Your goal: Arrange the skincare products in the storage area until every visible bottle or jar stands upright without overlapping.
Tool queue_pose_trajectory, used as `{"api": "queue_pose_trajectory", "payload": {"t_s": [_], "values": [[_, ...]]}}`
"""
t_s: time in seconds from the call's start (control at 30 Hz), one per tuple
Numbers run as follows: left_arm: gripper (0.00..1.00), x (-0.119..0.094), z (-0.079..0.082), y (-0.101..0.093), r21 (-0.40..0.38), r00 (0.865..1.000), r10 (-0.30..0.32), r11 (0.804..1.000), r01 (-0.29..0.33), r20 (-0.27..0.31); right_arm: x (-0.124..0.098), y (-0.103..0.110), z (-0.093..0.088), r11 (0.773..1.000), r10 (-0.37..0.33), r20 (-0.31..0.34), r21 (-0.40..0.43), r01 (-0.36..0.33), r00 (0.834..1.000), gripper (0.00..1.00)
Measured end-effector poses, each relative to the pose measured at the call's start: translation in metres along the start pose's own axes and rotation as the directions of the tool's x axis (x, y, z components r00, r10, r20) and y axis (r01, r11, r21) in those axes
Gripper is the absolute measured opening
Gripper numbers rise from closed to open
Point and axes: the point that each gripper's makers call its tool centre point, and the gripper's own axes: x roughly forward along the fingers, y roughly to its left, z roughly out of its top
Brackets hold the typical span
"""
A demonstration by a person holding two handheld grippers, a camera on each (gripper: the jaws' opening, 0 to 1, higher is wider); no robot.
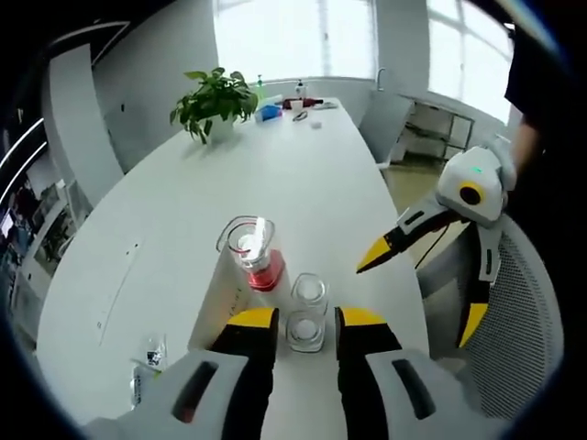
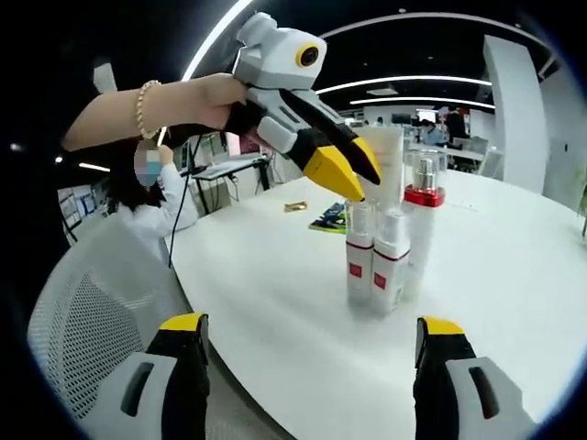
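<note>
Right now, the left gripper [image 1: 306, 321] is seen spread, its yellow-tipped jaws standing apart with nothing pinched; just ahead of the tips two small clear-capped bottles [image 1: 307, 313] stand upright, side by side, on the white table [image 1: 183, 238]. Just beyond them, slightly to the left, a taller bottle with a red collar [image 1: 253, 252] is seen upright, with a tall white tube [image 1: 225, 293] beside it. Off to the right of this gripper, the right gripper [image 1: 417, 293] is held above the table edge, jaws parted, over a mesh chair [image 1: 523, 321]. Far ahead, a potted plant [image 1: 215, 104] is set at the table's far end.

From the right gripper view, the right gripper [image 2: 307, 335] is shown wide open and empty. Straight ahead of it, the same upright cluster is found: the two small bottles with red labels [image 2: 374, 261] in front, the red-collared bottle [image 2: 423, 211] and white tube [image 2: 385, 165] behind. Above them the left gripper [image 2: 353, 170] is held by a hand [image 2: 206, 101], tips just over the caps.
</note>
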Motion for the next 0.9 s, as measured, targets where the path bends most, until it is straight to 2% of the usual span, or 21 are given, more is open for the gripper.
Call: {"api": "queue_pose_trajectory", "payload": {"t_s": [0.23, 0.37, 0.53, 0.6, 0.67, 0.73, 0.8, 0.9], "values": [[0.29, -0.018, 0.009, -0.010, -0.036, 0.998, 0.035, 0.999, -0.033, 0.056, 0.000, 0.001, 0.001, 1.000, 0.005, 0.003, -0.009, -0.005, 1.000, 0.99], [0.32, -0.029, 0.006, -0.014, -0.082, 0.995, 0.052, 0.996, -0.045, 0.083, 0.000, 0.002, 0.002, 1.000, 0.008, 0.009, -0.003, -0.008, 1.000, 0.99], [0.39, -0.045, -0.002, -0.023, -0.154, 0.987, 0.106, 0.984, -0.087, 0.120, 0.000, 0.002, 0.002, 1.000, 0.009, 0.006, -0.009, -0.009, 1.000, 0.99], [0.42, -0.050, -0.007, -0.025, -0.184, 0.984, 0.126, 0.978, -0.102, 0.127, 0.000, 0.002, 0.001, 1.000, 0.009, 0.004, -0.011, -0.009, 1.000, 0.99], [0.43, -0.057, -0.011, -0.035, -0.230, 0.981, 0.142, 0.967, -0.109, 0.135, -0.001, 0.003, 0.001, 1.000, 0.010, 0.004, -0.007, -0.010, 1.000, 0.99], [0.45, -0.061, -0.015, -0.033, -0.277, 0.973, 0.178, 0.952, -0.133, 0.145, -0.002, 0.002, 0.000, 1.000, 0.007, 0.003, -0.005, -0.007, 1.000, 0.99], [0.45, -0.066, -0.027, -0.033, -0.302, 0.970, 0.215, 0.937, -0.173, 0.112, -0.002, 0.002, -0.001, 1.000, 0.006, 0.004, 0.006, -0.006, 1.000, 0.99], [0.51, -0.071, -0.043, -0.036, -0.346, 0.968, 0.234, 0.919, -0.189, 0.092, -0.003, 0.005, -0.003, 1.000, 0.012, -0.001, 0.006, -0.012, 1.000, 0.99]]}}
